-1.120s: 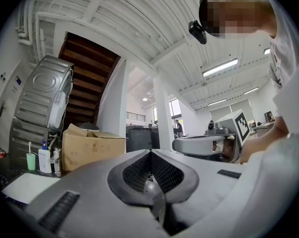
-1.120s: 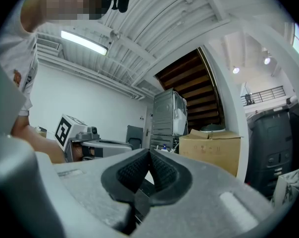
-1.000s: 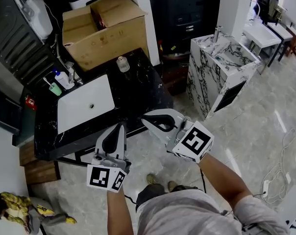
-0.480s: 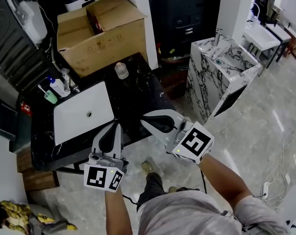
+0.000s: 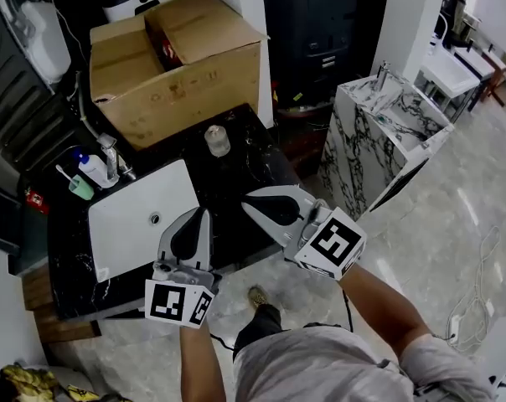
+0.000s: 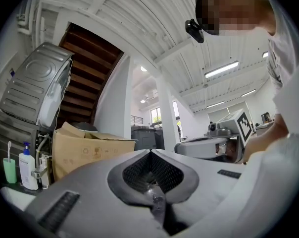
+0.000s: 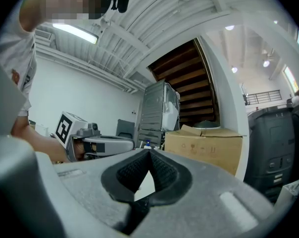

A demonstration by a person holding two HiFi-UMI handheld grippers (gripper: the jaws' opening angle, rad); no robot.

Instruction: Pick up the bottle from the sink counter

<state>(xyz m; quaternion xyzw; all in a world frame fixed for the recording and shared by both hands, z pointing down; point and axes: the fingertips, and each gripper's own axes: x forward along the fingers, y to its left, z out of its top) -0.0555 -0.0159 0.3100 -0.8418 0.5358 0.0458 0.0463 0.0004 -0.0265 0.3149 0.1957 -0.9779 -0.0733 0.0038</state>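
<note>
In the head view the bottle (image 5: 217, 141) stands upright on the black sink counter (image 5: 255, 162), beyond the white basin (image 5: 131, 220) and before the cardboard box (image 5: 173, 65), well apart from both claws; the left gripper (image 5: 203, 213) and right gripper (image 5: 248, 199) hang over the counter's near edge, so the approach looks like the step in hand, and the right one, nearer the bottle's line, seems the better choice; in the left gripper view the jaws are clenched on nothing, a pump bottle (image 6: 26, 165) showing at far left; in the right gripper view the jaws are likewise pressed together and empty; they should spread wide before arriving, come in level, and close round the body below the cap.
</note>
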